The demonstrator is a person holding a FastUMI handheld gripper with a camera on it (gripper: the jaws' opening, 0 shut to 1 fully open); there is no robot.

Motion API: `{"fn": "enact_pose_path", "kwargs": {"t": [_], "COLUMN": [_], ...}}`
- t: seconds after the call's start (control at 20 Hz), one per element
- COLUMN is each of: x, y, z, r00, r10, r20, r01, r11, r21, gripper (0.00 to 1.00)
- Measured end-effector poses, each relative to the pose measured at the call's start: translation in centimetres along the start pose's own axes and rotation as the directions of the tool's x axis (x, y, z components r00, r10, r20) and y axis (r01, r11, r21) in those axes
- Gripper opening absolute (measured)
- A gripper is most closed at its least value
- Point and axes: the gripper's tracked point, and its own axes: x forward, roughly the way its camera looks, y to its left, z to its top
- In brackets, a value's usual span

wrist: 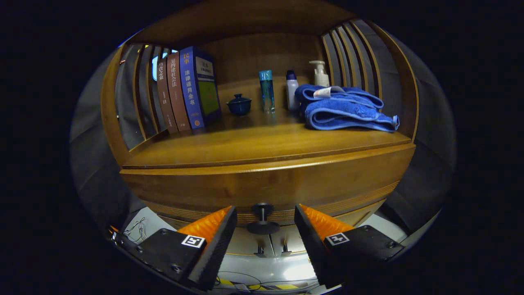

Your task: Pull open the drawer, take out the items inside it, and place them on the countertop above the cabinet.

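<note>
A wooden cabinet fills the view, with its drawer front (266, 186) facing me and shut. A dark round knob (263, 219) sticks out from the drawer's lower middle. My gripper (265, 223) is open, and the knob sits between its two fingers, with a gap on each side. Neither finger touches the knob. The countertop (245, 145) lies just above the drawer, beyond the fingers. What is inside the drawer is hidden.
On the countertop stand three books (186, 92) at the back left, a small dark lidded pot (239, 104), a blue tube (267, 90), a white bottle (292, 92) and a pump bottle (320, 73). A folded blue towel (346, 108) lies at the right. Slatted side walls flank the shelf.
</note>
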Motion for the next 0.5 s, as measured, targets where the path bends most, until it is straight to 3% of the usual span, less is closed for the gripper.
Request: {"fn": "enact_pose_path", "kwargs": {"t": [0.1,0.15,0.25,0.3,0.35,0.5], "x": [0.3,0.3,1.2,1.0,1.0,0.7], "y": [-0.1,0.0,0.2,-0.2,0.1,0.4], "z": [-0.2,-0.3,-1.7,-0.1,-1.4,-1.2], "r00": [1.000,1.000,0.999,0.999,0.999,0.999], "r10": [-0.008,-0.006,-0.004,-0.011,-0.022,-0.018], "r20": [-0.003,-0.005,-0.048,-0.031,-0.049,-0.050], "r01": [0.008,0.006,0.002,0.009,0.017,0.014], "r11": [1.000,1.000,0.999,0.997,0.995,0.996], "r21": [0.000,-0.006,-0.043,-0.071,-0.094,-0.085], "gripper": [0.82,0.70,0.62,0.54,0.45,0.37]}}
